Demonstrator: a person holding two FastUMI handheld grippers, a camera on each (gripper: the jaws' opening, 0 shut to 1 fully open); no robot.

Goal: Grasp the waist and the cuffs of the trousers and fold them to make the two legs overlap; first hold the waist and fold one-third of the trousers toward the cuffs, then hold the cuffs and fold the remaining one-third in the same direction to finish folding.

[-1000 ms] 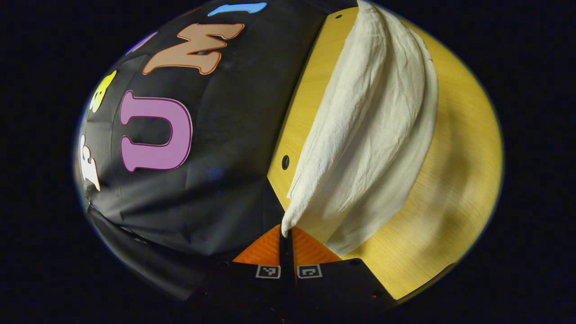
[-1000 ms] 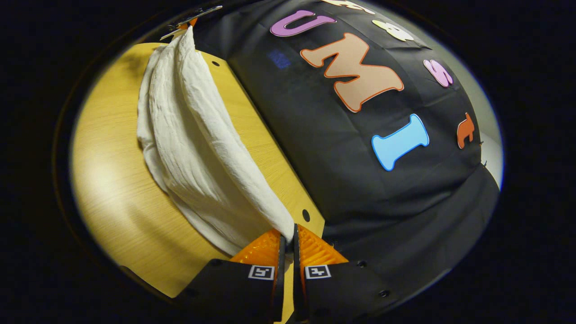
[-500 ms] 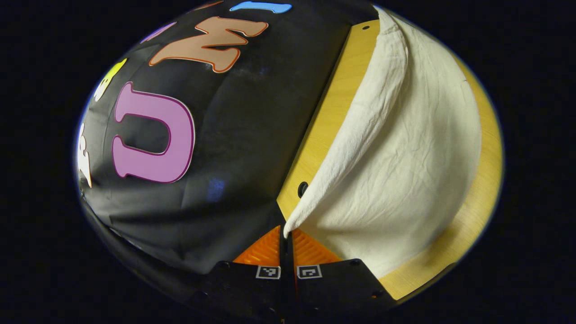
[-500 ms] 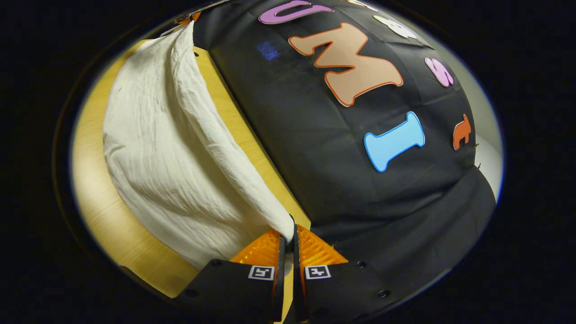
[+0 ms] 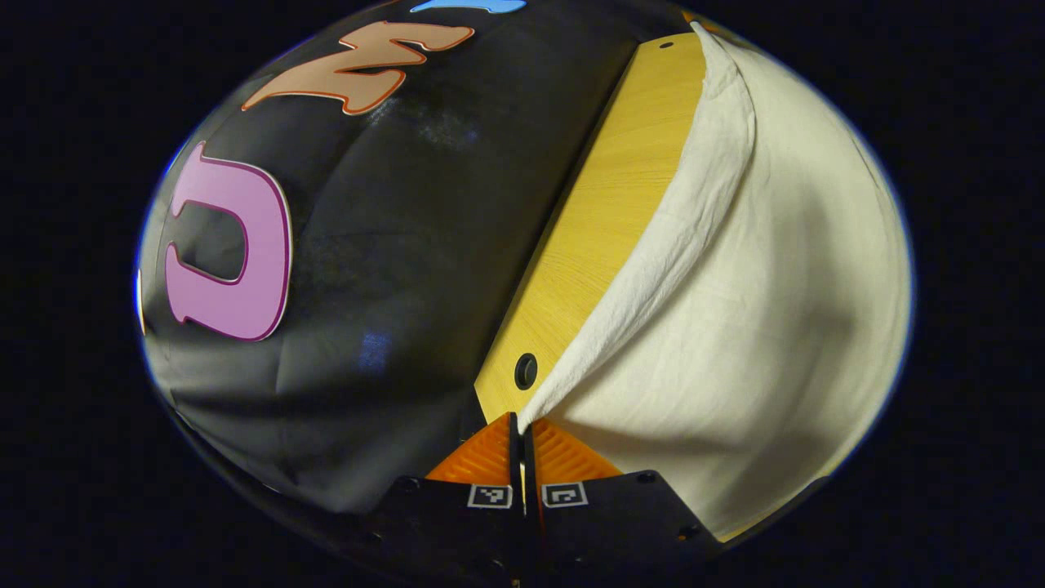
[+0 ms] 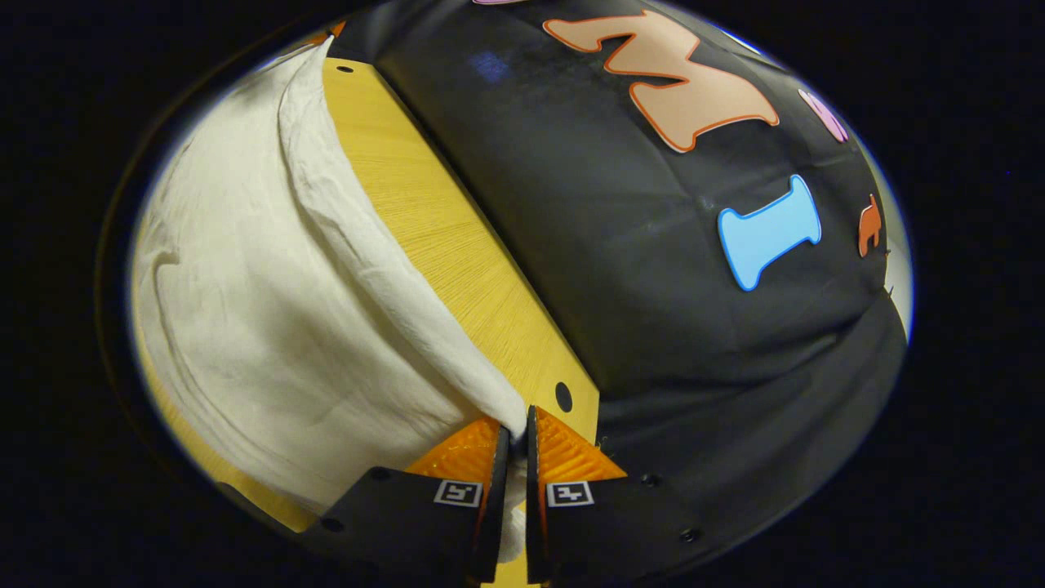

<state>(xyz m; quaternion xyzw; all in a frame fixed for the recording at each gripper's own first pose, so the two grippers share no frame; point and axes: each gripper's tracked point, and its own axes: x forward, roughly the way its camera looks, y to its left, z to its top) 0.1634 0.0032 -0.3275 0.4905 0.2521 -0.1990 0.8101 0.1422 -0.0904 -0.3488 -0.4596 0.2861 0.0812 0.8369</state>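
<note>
The cream-white trousers (image 5: 751, 302) hang as a wide sheet between the two grippers, draped over the yellow wooden table (image 5: 612, 212). My left gripper (image 5: 520, 422) is shut on one corner of the cloth's raised edge. In the right gripper view the same trousers (image 6: 269, 310) spread to the left, and my right gripper (image 6: 514, 420) is shut on the other corner, with a bit of cloth showing between its fingers. A taut folded edge of cloth (image 6: 367, 253) runs away from each gripper toward the far end, and which end of the trousers is held cannot be told.
The table's far edge (image 6: 490, 220) runs along the black booth wall (image 6: 653, 269). A small round hole (image 5: 526, 371) sits in the tabletop near the left gripper, another hole (image 6: 563, 397) near the right one. A strip of bare wood lies between cloth and wall.
Both grippers have carried the held edge onward and lower; the cloth now spreads far wider in both views and covers most of the table, where before it hung as a narrow band.
</note>
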